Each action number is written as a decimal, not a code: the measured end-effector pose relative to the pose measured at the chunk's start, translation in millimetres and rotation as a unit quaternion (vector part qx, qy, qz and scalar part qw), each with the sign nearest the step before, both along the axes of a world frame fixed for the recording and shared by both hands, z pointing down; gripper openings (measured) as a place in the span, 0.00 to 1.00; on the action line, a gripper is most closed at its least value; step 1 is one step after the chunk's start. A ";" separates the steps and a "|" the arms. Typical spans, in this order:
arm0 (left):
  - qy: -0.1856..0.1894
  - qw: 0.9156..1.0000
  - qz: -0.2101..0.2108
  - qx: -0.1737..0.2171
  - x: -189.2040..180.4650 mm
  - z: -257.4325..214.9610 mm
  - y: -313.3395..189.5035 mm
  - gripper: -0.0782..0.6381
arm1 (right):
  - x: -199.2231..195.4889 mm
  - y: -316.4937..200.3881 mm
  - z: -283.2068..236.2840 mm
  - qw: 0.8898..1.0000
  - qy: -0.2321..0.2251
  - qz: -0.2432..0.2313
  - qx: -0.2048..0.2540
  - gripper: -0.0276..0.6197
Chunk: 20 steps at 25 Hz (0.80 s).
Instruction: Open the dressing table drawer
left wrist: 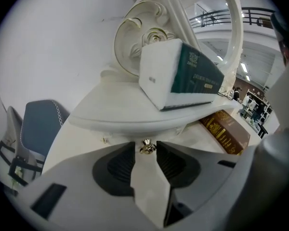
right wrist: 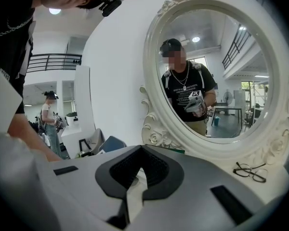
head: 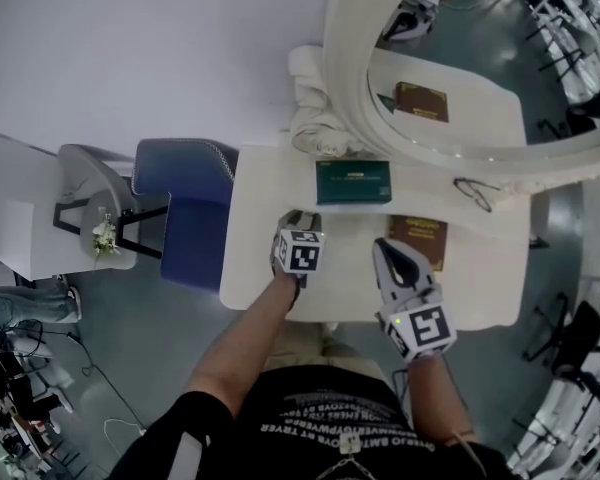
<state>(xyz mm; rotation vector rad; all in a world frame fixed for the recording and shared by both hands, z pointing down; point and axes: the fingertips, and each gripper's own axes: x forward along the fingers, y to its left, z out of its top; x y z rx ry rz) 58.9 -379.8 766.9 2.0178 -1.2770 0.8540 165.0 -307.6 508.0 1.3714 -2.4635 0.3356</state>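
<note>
Target drawer (left wrist: 123, 134): looks shut, sits under raised shelf (left wrist: 115, 105) at rear of dressing table (head: 255, 268), facing person. Small brass knob (left wrist: 146, 147) at mid-front, right between tips of left gripper (left wrist: 145, 151): spread wide, pads either side of knob, no squeeze on it yet. Nothing pulled so far, prob. Main risk: slip-off. Tiny round knob, little to bite on; w/ off-centre or shallow closing, likely to squirt out on first tug. Needs knob well in between pads before any pull. Next risk: angle. Steep downward tilt of gripper vs. level slide of drawer; w/ pull along own axis instead of straight out, likely to jam front or pop off knob. Also v. close under shelf lip, so prone to knocking it on way back. Above: green box (left wrist: 192, 78) resting on shelf nr front edge; could shift or tip w/ a jerk. To right on tabletop: brown book (left wrist: 226, 131), poss. in drawer's path, can't tell from here. Further back-right: glasses (head: 477, 194) by mirror (head: 342, 88), prob. out of harm's way. Right gripper (right wrist: 141, 149) over tabletop nr book: tips pressed together, holding nothing, not steadying table, so whole unit prone to rocking w/ a hard yank.
</note>
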 end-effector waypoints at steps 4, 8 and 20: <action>0.001 1.000 -0.007 -0.017 1.5 -1.1 -0.7 0.30 | -3.5 5.5 -1.9 1.000 -0.009 -0.007 0.001 0.05; -0.005 1.000 -0.009 -0.022 4.5 1.6 -1.1 0.24 | -3.3 13.7 0.5 1.000 -0.011 -0.009 -0.006 0.05; -0.013 1.000 0.006 -0.027 -0.9 1.7 15.8 0.24 | 6.9 27.2 -13.0 1.000 -0.009 -0.008 0.006 0.05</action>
